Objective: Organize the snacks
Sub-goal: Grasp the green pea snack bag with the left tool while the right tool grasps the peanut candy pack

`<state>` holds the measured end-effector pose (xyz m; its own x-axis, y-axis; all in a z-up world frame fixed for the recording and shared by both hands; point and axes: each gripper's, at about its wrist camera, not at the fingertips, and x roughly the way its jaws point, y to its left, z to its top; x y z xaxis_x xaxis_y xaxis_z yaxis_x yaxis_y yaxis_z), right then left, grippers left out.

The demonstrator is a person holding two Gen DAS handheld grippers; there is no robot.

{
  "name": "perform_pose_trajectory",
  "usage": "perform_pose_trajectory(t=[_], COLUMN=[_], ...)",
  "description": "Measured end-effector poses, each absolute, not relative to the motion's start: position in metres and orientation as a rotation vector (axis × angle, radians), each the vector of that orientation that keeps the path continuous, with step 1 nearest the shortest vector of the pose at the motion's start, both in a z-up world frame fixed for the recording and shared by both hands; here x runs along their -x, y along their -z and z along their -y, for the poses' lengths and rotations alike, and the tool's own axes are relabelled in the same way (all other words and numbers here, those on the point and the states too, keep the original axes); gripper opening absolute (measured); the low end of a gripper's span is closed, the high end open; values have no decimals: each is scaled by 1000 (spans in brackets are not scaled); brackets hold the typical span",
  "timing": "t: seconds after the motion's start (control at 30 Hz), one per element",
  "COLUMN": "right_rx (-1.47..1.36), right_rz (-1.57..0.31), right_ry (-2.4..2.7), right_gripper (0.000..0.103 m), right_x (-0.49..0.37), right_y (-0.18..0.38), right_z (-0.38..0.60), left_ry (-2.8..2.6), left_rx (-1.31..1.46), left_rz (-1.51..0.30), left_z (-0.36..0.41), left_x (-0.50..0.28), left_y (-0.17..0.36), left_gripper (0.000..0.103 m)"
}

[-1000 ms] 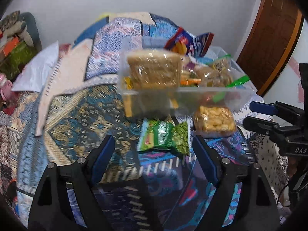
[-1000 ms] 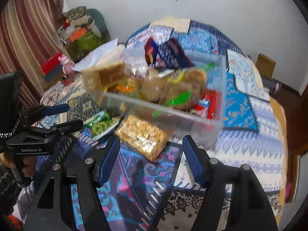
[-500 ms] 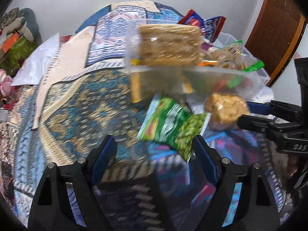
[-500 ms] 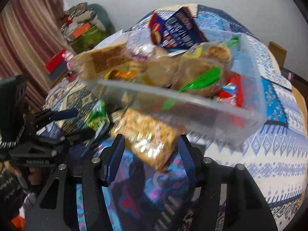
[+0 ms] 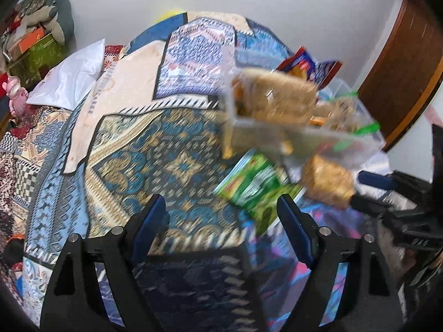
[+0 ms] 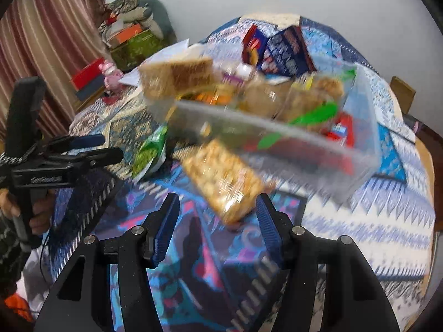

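A clear plastic bin [image 6: 362,149] full of snack packs sits on the patterned bedspread; it also shows in the left wrist view [image 5: 318,135]. A green snack bag [image 5: 254,188] and a clear bag of golden crackers [image 6: 224,179] lie on the bed in front of it. My left gripper [image 5: 221,213] is open, with the green bag just ahead of its right finger. My right gripper [image 6: 217,207] is open, its jaws on either side of the near end of the cracker bag, not closed on it. Both views are blurred.
A white pillow [image 5: 69,83] lies at the bed's far left. Boxes and stuffed items [image 6: 130,38] are stacked by the striped curtain. A wooden door [image 5: 401,63] stands at the right. The patterned bedspread [image 5: 155,149] stretches left of the bin.
Both grippers have moved forward toward the packs. The right gripper's jaws now straddle the cracker bag's near end. The left view has swung left, so the green bag sits by its right finger.
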<state>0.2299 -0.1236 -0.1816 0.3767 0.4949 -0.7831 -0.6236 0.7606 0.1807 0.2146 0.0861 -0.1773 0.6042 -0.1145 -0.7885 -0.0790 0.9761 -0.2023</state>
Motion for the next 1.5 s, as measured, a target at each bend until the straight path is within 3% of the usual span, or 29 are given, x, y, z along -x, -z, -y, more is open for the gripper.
perform_pose_trajectory(t=[0.27, 0.43, 0.57, 0.67, 0.97, 1.0, 1.03, 1.07, 1.2, 1.37, 1.5], right_rx=[240, 284, 273, 259, 234, 228, 223, 223, 183, 151, 120], right_rz=[-962, -943, -983, -1003, -999, -999, -999, -1001, -1002, -990, -956], right_ry=[-726, -756, -788, -812, -794, -787, -777, -769, -760, -742, -728], right_gripper=[69, 69, 69, 63, 63, 61, 52, 45, 43, 43, 43], right_x=[-254, -254, -254, -251, -242, -242, -242, -243, -241, -231, -220], right_y=[196, 196, 201, 205, 203, 203, 204, 205, 203, 196, 184], right_z=[96, 91, 88, 88, 79, 79, 79, 80, 89, 105, 121], left_ry=[21, 8, 1, 18, 32, 37, 42, 44, 67, 97, 101], left_rx=[227, 214, 193, 171, 156, 155, 150, 141, 116, 123, 100], left_rz=[-975, -1008, -1008, -1006, -968, -967, -966, -964, -946, -932, -902], left_z=[-55, -63, -74, -78, -77, -76, -75, -73, -68, -63, -54], left_x=[-256, -257, -240, -232, -249, -251, -252, -251, -243, -224, -207], left_y=[191, 207, 213, 212, 209, 212, 214, 216, 215, 206, 191], left_gripper=[83, 83, 72, 71, 71, 71, 71, 69, 48, 33, 32])
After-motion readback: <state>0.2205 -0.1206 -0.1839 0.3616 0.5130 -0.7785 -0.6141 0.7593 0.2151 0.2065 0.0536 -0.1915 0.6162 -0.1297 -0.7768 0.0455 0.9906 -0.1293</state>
